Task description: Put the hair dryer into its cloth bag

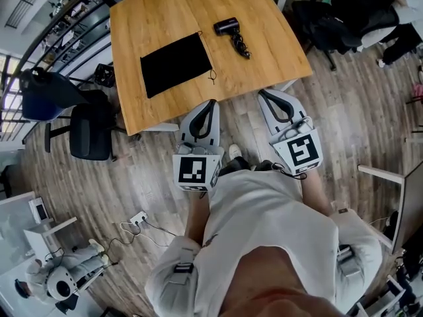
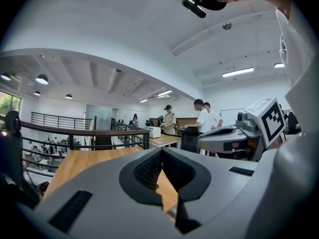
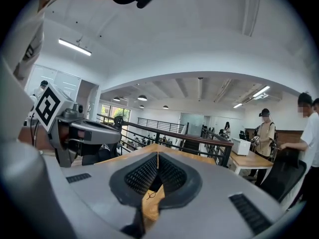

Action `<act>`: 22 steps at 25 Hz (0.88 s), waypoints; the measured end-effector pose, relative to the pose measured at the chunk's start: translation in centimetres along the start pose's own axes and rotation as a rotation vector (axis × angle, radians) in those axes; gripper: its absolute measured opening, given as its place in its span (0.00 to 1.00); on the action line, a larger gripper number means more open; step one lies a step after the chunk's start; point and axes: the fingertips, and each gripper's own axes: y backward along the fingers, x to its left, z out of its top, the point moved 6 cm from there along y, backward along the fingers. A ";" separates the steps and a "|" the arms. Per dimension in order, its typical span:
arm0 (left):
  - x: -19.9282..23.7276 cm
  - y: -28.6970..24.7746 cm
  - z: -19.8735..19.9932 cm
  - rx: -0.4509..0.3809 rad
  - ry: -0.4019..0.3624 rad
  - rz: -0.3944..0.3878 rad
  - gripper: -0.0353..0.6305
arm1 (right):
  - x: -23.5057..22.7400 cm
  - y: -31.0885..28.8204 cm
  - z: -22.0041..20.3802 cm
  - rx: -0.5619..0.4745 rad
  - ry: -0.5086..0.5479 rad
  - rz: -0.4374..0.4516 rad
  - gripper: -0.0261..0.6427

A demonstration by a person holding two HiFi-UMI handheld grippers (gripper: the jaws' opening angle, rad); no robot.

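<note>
Pale wooden table (image 1: pixel 165 18) carries the flat black rectangular cloth bag (image 1: pixel 175 63) ahead of the grey left gripper's (image 1: pixel 211 102) jaws. The small black plastic hair dryer (image 1: pixel 231 32) lies farther ahead of the grey right gripper's (image 1: pixel 260 92) jaws, beside the bag but apart from it. Both pairs of jaws are pressed together on nothing, their tips near the table's near edge and well apart from both things.

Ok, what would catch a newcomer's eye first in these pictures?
A flat black cloth bag lies on the wooden table, with a black hair dryer to its right, apart from it. Nearer the camera, the left tongs and right tongs, each shut and empty, point toward the table by its near edge.
</note>
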 end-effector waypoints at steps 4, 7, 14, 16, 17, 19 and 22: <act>1.4 -0.9 -0.1 -0.002 0.004 -0.021 0.08 | 0.1 -1.2 0.0 0.007 0.003 -0.021 0.07; 2.2 -1.6 0.0 -0.005 0.003 -0.030 0.08 | 0.0 -1.8 0.1 0.012 0.004 -0.034 0.07; 3.7 -3.7 0.1 0.007 0.008 -0.065 0.08 | -1.0 -3.6 0.0 0.033 -0.006 -0.067 0.07; 4.0 -4.5 0.0 0.011 0.006 -0.074 0.08 | -1.5 -4.1 -0.2 0.040 -0.011 -0.072 0.07; 4.1 -4.9 0.0 0.012 0.004 -0.077 0.08 | -1.7 -4.3 -0.3 0.042 -0.014 -0.073 0.07; 4.4 -5.4 -0.1 0.016 0.002 -0.080 0.08 | -2.0 -4.8 -0.6 0.045 -0.020 -0.075 0.07; 4.8 -6.3 0.0 0.022 -0.001 -0.080 0.08 | -2.7 -5.7 -0.7 0.047 -0.023 -0.072 0.07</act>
